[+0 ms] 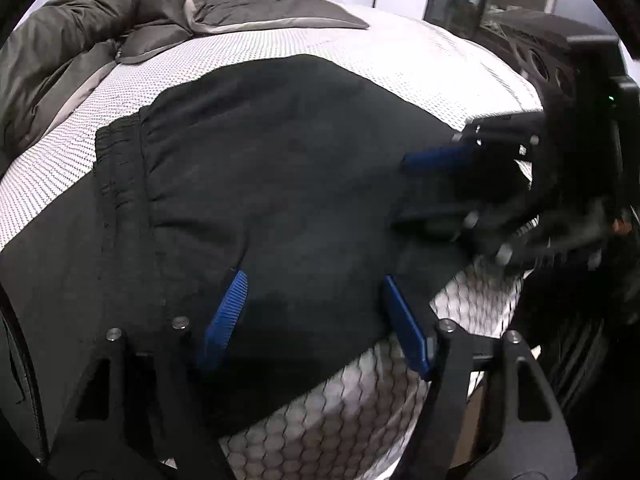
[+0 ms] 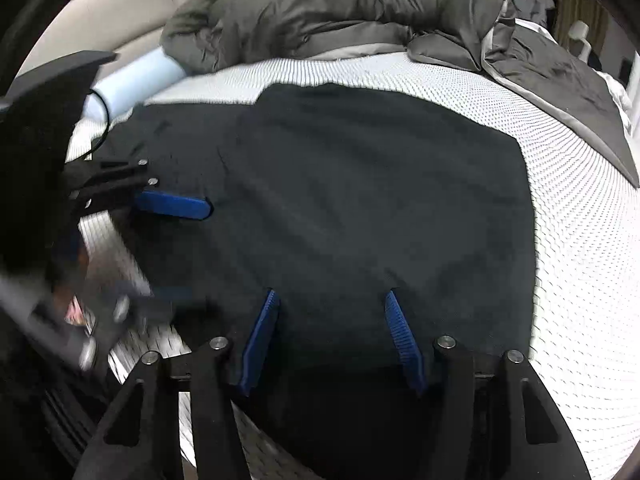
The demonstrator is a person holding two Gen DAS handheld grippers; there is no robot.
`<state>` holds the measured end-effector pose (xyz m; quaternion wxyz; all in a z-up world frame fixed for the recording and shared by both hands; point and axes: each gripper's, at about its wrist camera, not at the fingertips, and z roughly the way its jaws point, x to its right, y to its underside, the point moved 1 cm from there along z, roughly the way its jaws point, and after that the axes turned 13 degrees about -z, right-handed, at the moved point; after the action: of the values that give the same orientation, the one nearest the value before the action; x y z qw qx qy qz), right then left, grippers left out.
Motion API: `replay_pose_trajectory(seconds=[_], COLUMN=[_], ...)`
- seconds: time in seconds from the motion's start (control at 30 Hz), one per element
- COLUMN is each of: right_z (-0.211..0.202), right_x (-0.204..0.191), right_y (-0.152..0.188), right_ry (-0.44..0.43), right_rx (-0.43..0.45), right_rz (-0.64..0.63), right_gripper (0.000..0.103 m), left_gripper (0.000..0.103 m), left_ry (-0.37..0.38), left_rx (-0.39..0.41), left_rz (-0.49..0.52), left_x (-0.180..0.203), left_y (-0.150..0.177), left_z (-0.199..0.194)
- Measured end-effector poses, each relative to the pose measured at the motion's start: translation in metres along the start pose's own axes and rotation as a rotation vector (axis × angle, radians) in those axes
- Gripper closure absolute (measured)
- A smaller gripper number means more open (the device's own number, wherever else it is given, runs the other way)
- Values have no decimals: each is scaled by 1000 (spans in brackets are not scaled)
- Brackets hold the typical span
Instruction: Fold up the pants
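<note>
Blue fingers of the left gripper apart, tips down on the black pants, cloth between them, not pinched. Right gripper likewise: fingers spread over the cloth. Pants lie flat, folded, near the mattress's front edge. Grey duvet bunched along the far edge.

Black pants and a grey duvet lie on the white bed.

Matt black cloth pants (quilted mattress)
</note>
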<state>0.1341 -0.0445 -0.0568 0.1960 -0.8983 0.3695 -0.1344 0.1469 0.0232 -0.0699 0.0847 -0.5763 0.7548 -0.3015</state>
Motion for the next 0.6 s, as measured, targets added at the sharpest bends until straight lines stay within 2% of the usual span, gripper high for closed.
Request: replay_pose_trajectory(seconds=[0.1,0.23,0.3,0.37,0.4,0.43,0.5,0.53,0.6], right_z=[-17,-29,-32,-46,-50,-49,-30,-25,-32], right_x=[13,32,31,26,25,24,24,24,25], right_y=[17,39,39,36,38,39,43,46,48], right_ry=[36,31,40,51,25,3,16,13,8], right_rx=[-14,-3,9,67,86,79,-14,-30,-1], right_rz=[-11,44,45,30,29,26,6,2,15], right_gripper=[46,46,45,45,45,45,45,45,43], left_gripper=[34,34,34,33,33,33,33,33,33], left_ry=[-47,-43,-51,-42,-33,-29,-22,-18,-8], left_rx=[3,12,30,41,40,38,41,47,71], left_rz=[8,-20,-28,-46,-63,-70,-81,-92,-144], left_x=[-7,-15,-16,-18,-22,-23,-23,-24,-30], left_y=[11,15,16,15,16,16,18,19,23], left_z=[-11,-18,-23,-24,-24,-22,-21,-23,-34])
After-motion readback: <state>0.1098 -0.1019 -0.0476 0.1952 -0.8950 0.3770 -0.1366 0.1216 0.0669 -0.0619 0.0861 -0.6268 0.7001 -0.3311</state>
